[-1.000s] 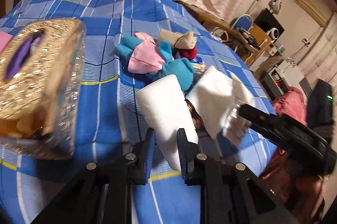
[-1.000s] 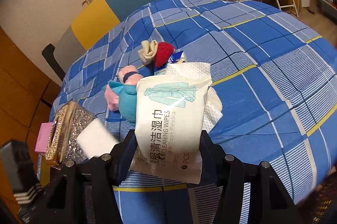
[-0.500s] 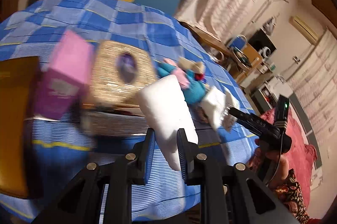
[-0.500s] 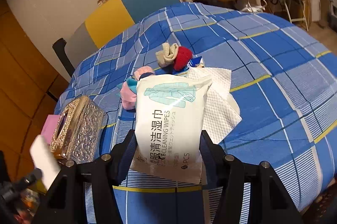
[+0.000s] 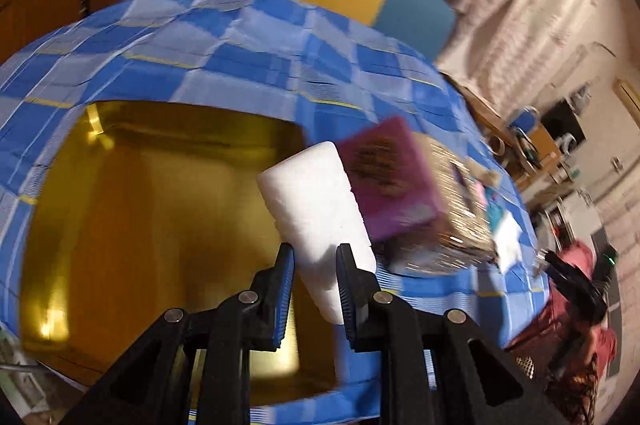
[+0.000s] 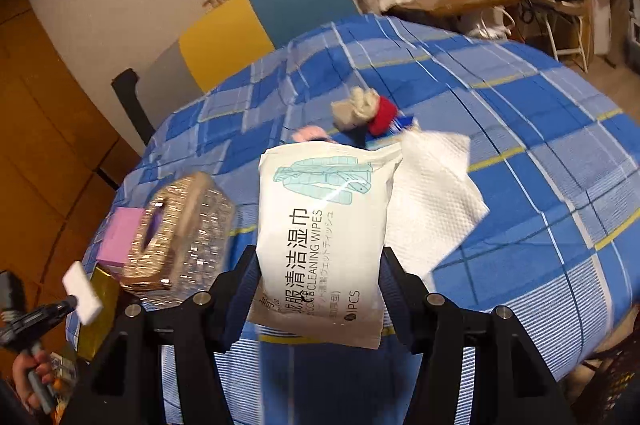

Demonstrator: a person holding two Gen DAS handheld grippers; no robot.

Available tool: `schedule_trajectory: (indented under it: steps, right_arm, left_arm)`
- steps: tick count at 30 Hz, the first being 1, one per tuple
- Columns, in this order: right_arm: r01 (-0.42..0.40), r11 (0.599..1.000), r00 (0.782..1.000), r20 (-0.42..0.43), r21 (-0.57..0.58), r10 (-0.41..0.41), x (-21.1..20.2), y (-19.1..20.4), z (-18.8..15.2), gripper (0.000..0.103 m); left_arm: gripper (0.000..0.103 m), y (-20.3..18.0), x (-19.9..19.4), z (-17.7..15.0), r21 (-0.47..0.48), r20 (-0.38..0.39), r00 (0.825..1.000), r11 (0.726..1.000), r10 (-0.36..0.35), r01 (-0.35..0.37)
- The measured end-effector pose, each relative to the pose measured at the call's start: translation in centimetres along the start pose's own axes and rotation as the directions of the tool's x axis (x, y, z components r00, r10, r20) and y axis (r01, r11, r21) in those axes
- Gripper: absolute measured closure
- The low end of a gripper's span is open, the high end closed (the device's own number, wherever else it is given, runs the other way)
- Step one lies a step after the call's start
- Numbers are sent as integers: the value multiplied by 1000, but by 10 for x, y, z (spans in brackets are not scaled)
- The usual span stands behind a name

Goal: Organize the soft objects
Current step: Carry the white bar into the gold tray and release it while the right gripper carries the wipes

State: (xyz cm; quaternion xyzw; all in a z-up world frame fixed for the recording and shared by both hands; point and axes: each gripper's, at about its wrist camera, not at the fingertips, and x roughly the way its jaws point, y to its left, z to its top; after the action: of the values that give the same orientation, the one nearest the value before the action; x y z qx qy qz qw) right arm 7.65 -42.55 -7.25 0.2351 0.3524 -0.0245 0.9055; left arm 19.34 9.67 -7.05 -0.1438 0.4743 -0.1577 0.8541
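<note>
Over gold box (image 5: 132, 209), left gripper (image 5: 314, 283) clamps white sponge (image 5: 316, 209); right gripper (image 6: 320, 289) grips wipes pack (image 6: 320, 237).

Warm, dim indoor light fills both my views, and the fisheye bends the checked cloth (image 6: 500, 129) into a dome with black corners around it. My left wrist view is smeared by motion: the purple box (image 5: 386, 177) and glittery tissue box (image 5: 456, 213) are streaked, while the gold tray (image 5: 132, 209) shows soft glare patches. My right wrist view is sharper, with a white glint across the wipes pack (image 6: 324, 229).
</note>
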Motion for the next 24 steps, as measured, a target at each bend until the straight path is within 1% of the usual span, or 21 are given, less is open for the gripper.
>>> schedule_trajectory:
  steps: [2,3,4,6,8,9,11,13,15,16,18,19,20,21,22,23,24]
  right_arm:
    - [-22,1000,1000,13,-13,22,-7,16,2,43]
    - [-35,999,999,17,-21,35,-10,25,3,43]
    - [-51,998,998,22,-29,51,-14,34,4,43]
    - [-82,995,996,30,-54,84,-21,55,5,43]
    - [-110,990,993,37,-91,113,-29,79,6,43]
    - [-122,987,991,39,-105,127,-32,89,7,43]
    - [-162,978,985,37,-128,168,-37,112,7,43]
    - [-197,970,979,31,-145,203,-39,134,7,43]
    - [-230,958,971,24,-172,237,-39,154,5,43]
    - [-241,952,969,14,-190,248,-38,165,3,43]
    - [-269,937,962,-12,-224,274,-36,186,-3,43]
    - [-286,928,957,-32,-239,287,-34,197,-6,43]
    - [-304,918,952,-53,-254,301,-31,209,-10,43]
    - [-316,911,948,-67,-264,310,-28,217,-15,43]
    - [-333,901,943,-89,-278,322,-25,227,-20,44]
    - [-347,892,938,-110,-290,329,-20,238,-25,43]
    - [-358,885,934,-127,-299,334,-16,245,-29,44]
  left_arm:
    - [83,31,4,10,-45,-25,999,999,21,-23]
    - [83,40,6,14,-58,-33,999,998,26,-28]
    - [82,55,12,20,-67,-63,998,997,28,-32]
    - [83,75,20,28,-79,-91,994,994,67,-74]
    - [83,97,31,37,-75,-142,986,992,90,-102]
    - [83,105,33,40,-79,-148,983,990,105,-118]
    - [82,121,43,48,-74,-187,975,988,120,-136]
    - [82,135,47,54,-73,-192,969,983,153,-169]
    - [82,143,53,62,-61,-217,966,986,140,-156]
    - [80,146,54,66,-56,-217,965,985,148,-163]
    - [79,149,60,75,-14,-228,954,979,195,-203]
    - [75,150,63,80,29,-227,940,967,254,-254]
    - [72,150,65,84,57,-222,926,952,305,-300]
    - [71,152,66,88,93,-212,904,928,371,-360]
    - [71,154,66,92,110,-202,888,911,413,-398]
    - [72,158,64,95,103,-190,883,903,430,-418]
    - [70,160,60,96,79,-181,894,912,409,-401]
